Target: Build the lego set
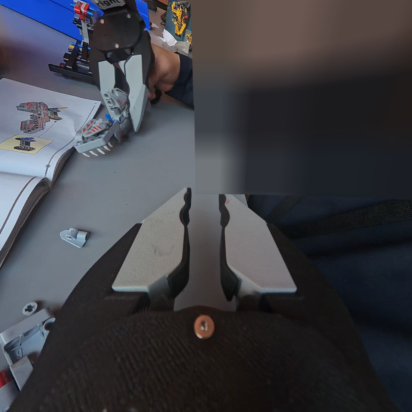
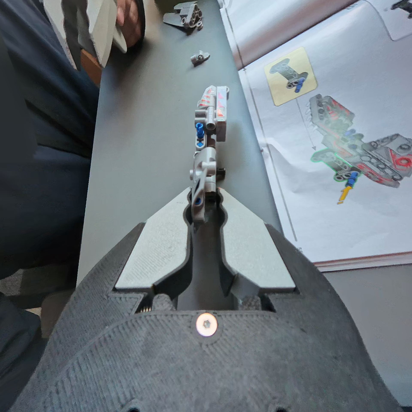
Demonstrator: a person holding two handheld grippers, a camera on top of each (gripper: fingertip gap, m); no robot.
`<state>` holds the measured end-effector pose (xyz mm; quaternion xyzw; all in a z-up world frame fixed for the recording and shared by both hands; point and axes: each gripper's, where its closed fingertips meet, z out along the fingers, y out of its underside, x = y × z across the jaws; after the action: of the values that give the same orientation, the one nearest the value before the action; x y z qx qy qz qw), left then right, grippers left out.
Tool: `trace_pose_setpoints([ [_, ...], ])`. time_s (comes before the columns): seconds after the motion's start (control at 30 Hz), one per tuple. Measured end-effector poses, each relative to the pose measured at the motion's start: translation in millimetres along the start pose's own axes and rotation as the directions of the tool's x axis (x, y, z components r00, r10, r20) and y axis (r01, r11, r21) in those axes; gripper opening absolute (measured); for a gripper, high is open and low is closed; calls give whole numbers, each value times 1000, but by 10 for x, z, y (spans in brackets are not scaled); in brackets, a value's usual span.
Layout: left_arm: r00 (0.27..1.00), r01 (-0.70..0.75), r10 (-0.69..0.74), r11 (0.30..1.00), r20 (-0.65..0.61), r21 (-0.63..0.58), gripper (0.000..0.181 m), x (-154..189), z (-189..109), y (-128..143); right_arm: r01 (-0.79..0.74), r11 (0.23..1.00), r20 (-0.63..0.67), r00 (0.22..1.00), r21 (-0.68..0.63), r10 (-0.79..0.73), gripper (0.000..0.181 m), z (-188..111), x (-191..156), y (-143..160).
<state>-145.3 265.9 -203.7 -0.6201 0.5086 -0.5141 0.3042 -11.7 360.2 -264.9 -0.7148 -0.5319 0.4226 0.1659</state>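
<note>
My right gripper (image 2: 204, 195) is shut on the rear end of a long grey lego assembly (image 2: 210, 133) with red striped stickers and blue pins. The assembly's far end, with white teeth, rests on the grey table (image 2: 145, 133). In the left wrist view the same right gripper (image 1: 124, 104) holds the assembly (image 1: 100, 131) beside the open instruction booklet (image 1: 33, 133). My left gripper (image 1: 205, 200) is open and empty above the table near its front edge. A small grey lego piece (image 1: 74, 237) lies loose on the table to its left, and it also shows in the right wrist view (image 2: 199, 58).
A partly built black lego frame (image 1: 75, 51) stands at the back by a blue bin (image 1: 44, 13). Loose grey parts (image 1: 20, 343) lie at the near left, also seen in the right wrist view (image 2: 185, 13). The booklet (image 2: 334, 133) covers the table's right side there. A person's dark clothing borders the table edge. The left gripper's tips are roughly 20 centimeters from the right gripper's. The small grey lego piece (image 1: 74, 237) lies around 11 centimeters away from my left fingertips. Look for it in the right wrist view (image 2: 198, 55) too.
</note>
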Motion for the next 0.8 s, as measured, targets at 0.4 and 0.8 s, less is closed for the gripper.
trace_pose_setpoints([
  [0.4,1000,-8,8,1000,-4,-4,22,21,5,5,103,993,-12,995,51,-102,39,-52,-93,-115],
  [0.8,1000,-10,10,1000,-5,-4,22,27,4,3,172,976,33,983,135,-178,46,-107,-263,-257],
])
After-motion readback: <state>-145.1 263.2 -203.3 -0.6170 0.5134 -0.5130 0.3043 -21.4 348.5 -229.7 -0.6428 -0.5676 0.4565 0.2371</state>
